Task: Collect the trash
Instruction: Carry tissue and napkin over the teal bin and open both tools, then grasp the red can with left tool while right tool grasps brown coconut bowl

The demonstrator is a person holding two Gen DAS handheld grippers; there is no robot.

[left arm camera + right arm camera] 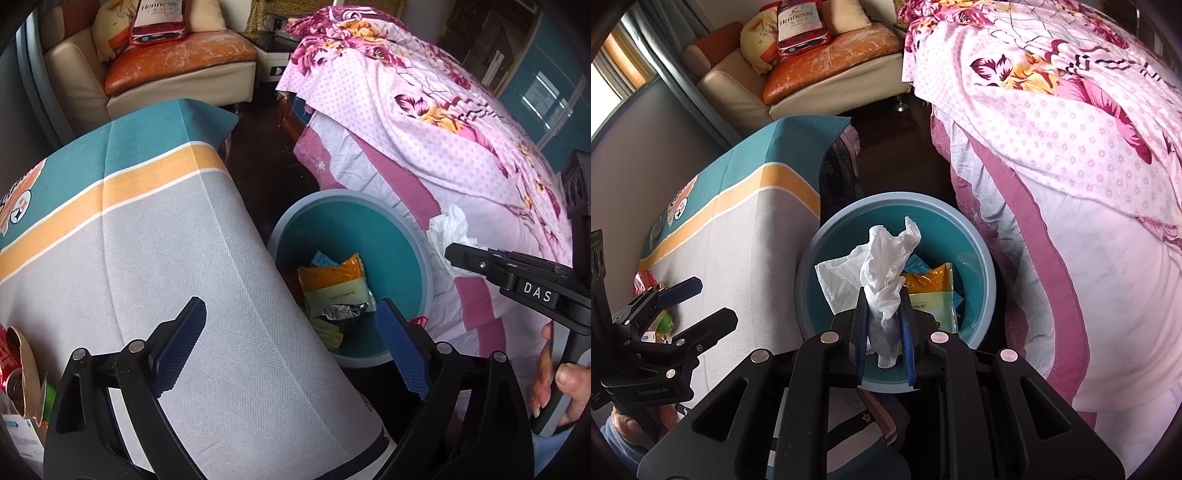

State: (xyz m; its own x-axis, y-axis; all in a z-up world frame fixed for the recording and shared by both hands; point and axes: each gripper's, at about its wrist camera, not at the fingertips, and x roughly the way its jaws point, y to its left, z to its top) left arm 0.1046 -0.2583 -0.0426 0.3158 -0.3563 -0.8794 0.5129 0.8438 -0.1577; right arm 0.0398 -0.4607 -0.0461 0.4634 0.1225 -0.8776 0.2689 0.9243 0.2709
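Over the cloth-covered counter [166, 229] left gripper [291, 347] with jaws wide and nothing between them, then teal bin [982, 258] of wrappers, right gripper [884, 332] pinching crumpled white tissue [882, 266] above it, flowery bed [1071, 147] alongside.

We see soft daylight filling both views. A window [613, 70] at the far left of the right wrist view is blown out to white. The floor [266, 166] between the draped surface [155, 258] and the bed [424, 122] lies in deep shadow. Fisheye distortion bends every edge, with dark vignetting in the corners. Focus stays sharp.
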